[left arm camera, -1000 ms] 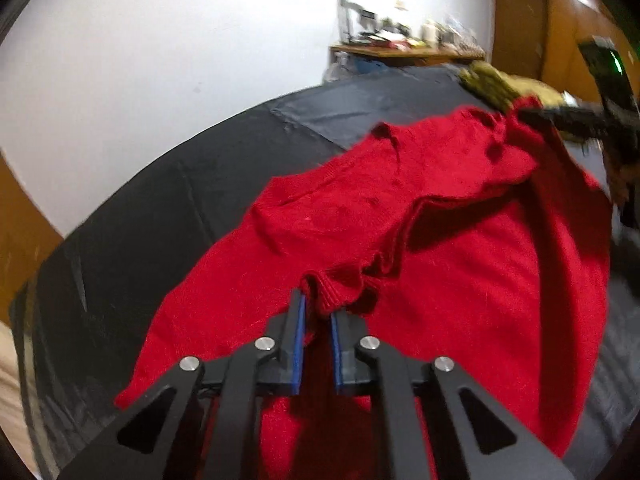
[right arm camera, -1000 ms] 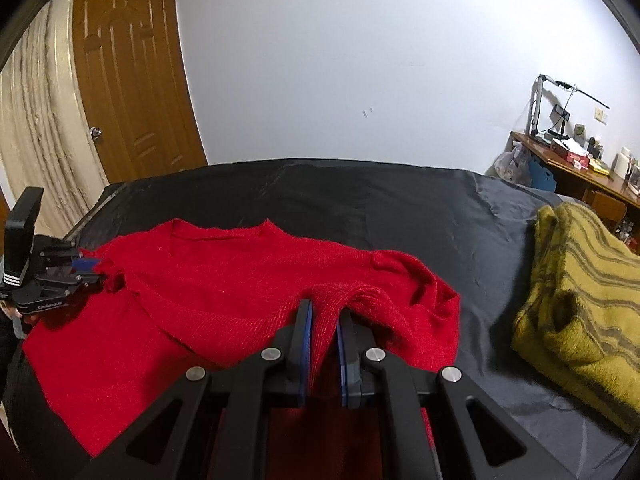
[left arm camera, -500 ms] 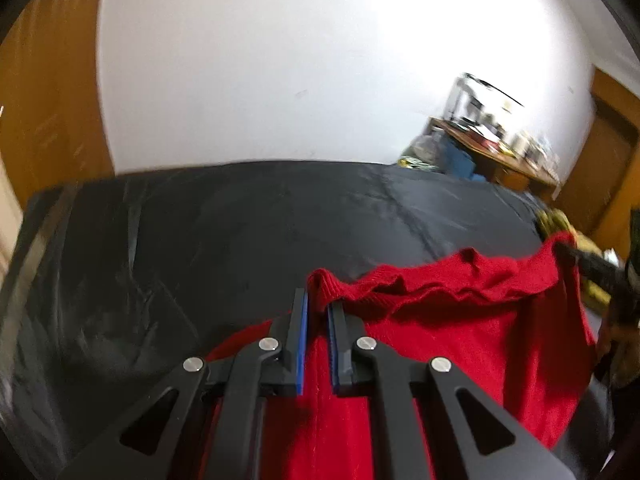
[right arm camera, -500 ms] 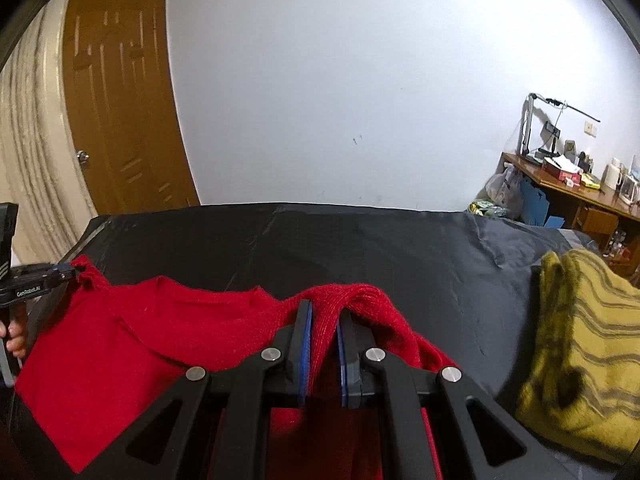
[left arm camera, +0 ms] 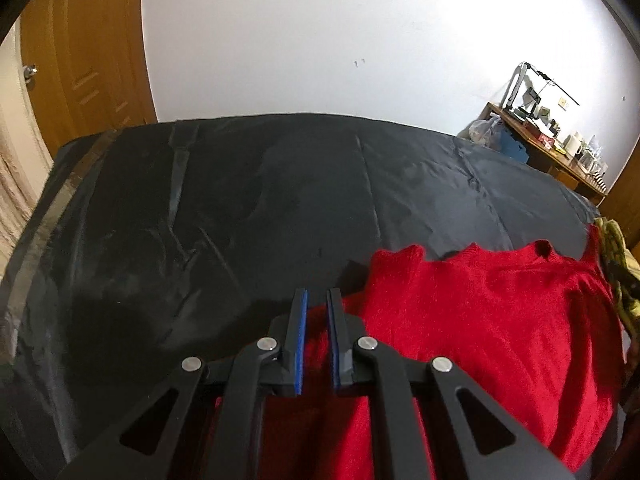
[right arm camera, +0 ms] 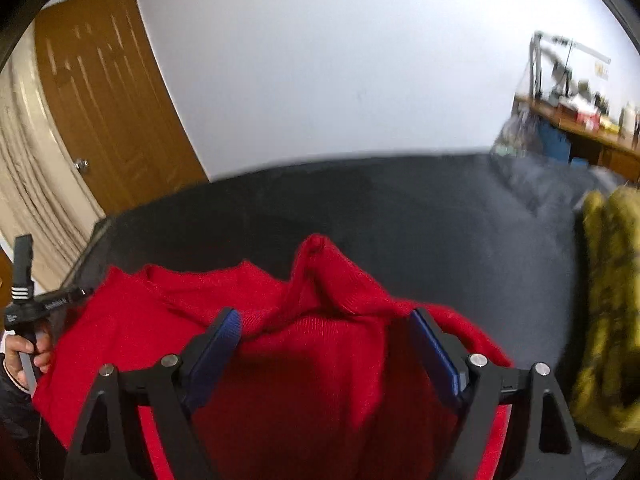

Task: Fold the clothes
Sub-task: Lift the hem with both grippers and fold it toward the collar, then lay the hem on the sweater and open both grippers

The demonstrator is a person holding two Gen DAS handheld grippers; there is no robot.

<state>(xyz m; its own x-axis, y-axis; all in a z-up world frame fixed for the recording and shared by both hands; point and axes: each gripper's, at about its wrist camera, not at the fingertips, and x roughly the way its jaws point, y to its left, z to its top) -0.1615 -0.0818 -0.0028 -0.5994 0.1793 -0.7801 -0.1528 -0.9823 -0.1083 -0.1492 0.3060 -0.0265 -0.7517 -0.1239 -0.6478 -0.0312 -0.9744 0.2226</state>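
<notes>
1. A red sweater (left arm camera: 480, 320) is laid on a surface (left arm camera: 240, 208) covered with black sheeting, at the near right part of it as seen from the left wrist.
2. Left claw (left arm camera: 317, 300): jaws nearly closed, a narrow gap left between the blue pads. Sweater edge is seen under and behind the tips; no fabric is seen pinched between the pads, so nothing is held.
3. Right claw (right arm camera: 326, 328): jaws spread wide, just opened. A raised hump of the sweater (right arm camera: 320, 320) is seen between the pads, but it is not pressed by them. Nothing is gripped.
4. The sweater's far edge is rumpled, with a peaked fold standing up in the middle in the right wrist view.
5. In the right wrist view the left claw (right arm camera: 82, 292) is seen at the sweater's left edge, with the person's hand (right arm camera: 24, 350) on its handle.
6. A yellow striped garment (right arm camera: 608, 300) lies to the right of the sweater on the same surface; touching or apart cannot be told.
7. The right wrist view is motion-blurred, mostly toward its right side.
</notes>
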